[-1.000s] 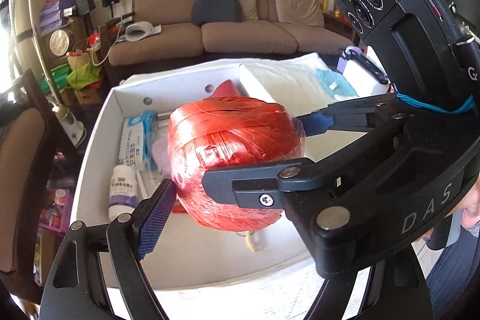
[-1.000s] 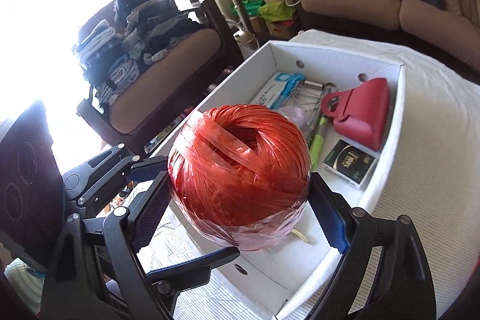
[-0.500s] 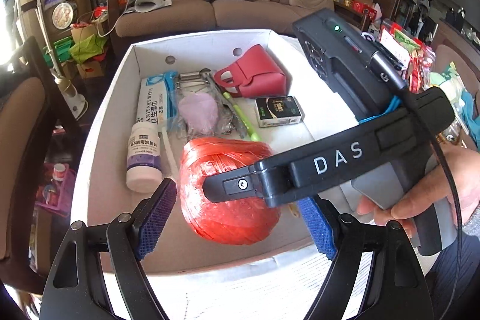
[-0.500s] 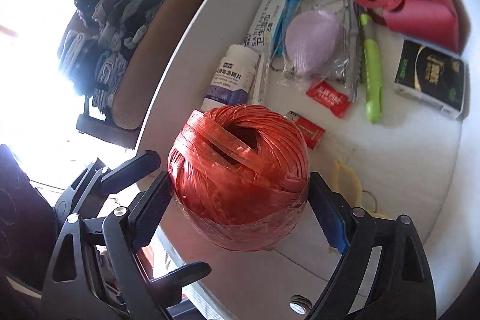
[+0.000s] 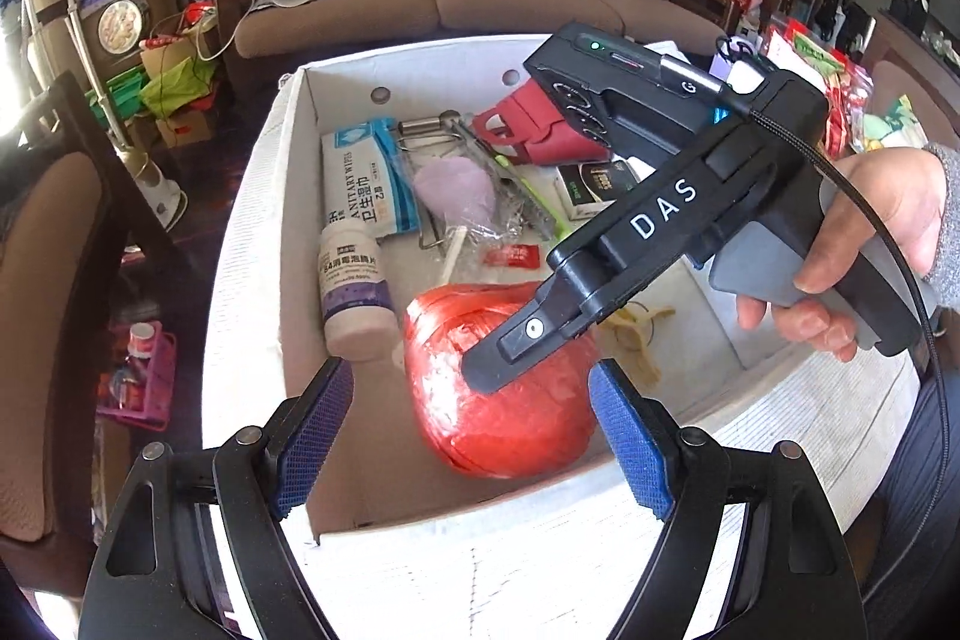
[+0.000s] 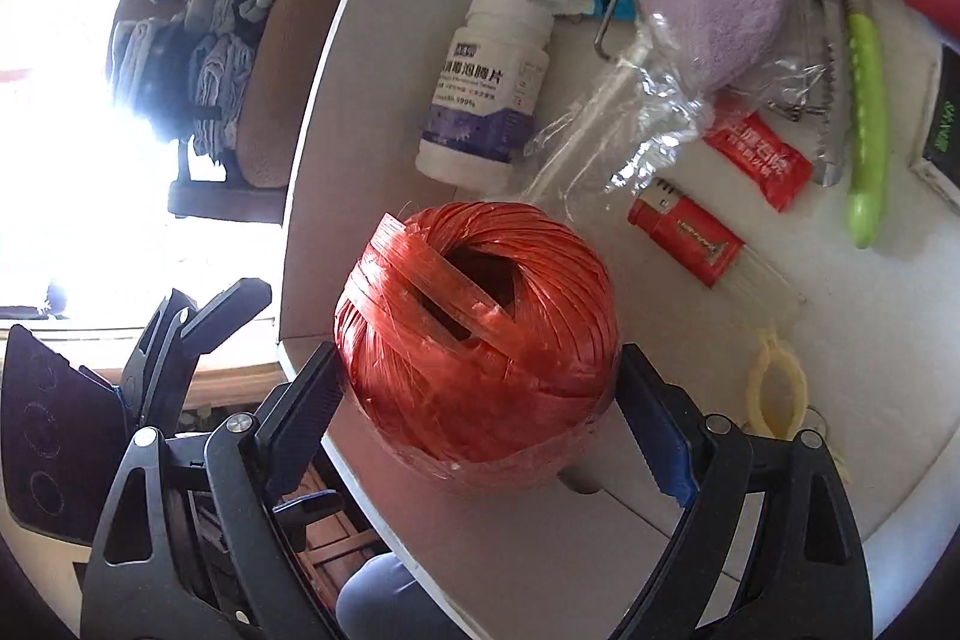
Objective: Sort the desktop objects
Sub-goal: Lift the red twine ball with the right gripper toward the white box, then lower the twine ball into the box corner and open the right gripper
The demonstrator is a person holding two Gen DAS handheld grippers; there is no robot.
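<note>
Fingers (image 6: 324,388) of right gripper (image 6: 480,400) clamp red twine ball (image 6: 477,334), low in near corner of white box (image 5: 252,250), not yet released. Left gripper (image 5: 474,436) spread, empty, hovering beside. Bottle (image 6: 483,94), wipes (image 5: 366,184), red pouch (image 5: 540,136) already boxed; remaining counter items mostly unseen.
</note>
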